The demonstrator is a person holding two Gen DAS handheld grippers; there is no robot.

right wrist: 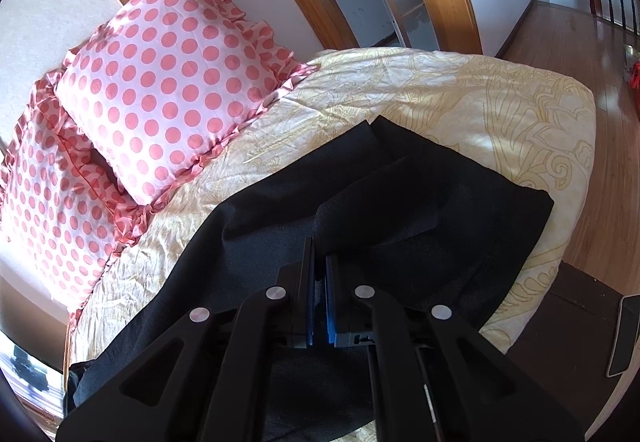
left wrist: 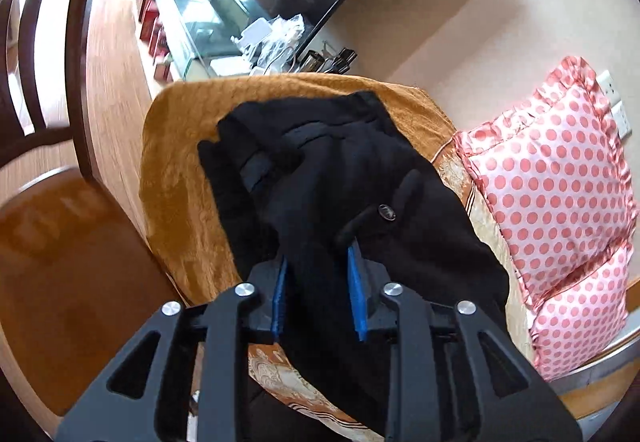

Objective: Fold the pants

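Black pants (left wrist: 344,169) lie on the bed, the waist end with a button (left wrist: 387,212) and belt loops in the left wrist view. My left gripper (left wrist: 318,262) has its blue pads (left wrist: 353,274) apart with a thick fold of the waist fabric between them. In the right wrist view the pants (right wrist: 420,209) stretch across the cream bedspread (right wrist: 460,97). My right gripper (right wrist: 319,254) is shut on a pinch of the black cloth, its pads nearly touching.
Two pink polka-dot pillows (right wrist: 168,81) lie at the bed's head, also in the left wrist view (left wrist: 560,177). An orange blanket (left wrist: 180,169) covers the far end. A glass cabinet (left wrist: 200,9), wooden floor (right wrist: 600,121) and a dark bedside unit (right wrist: 580,322) surround the bed.
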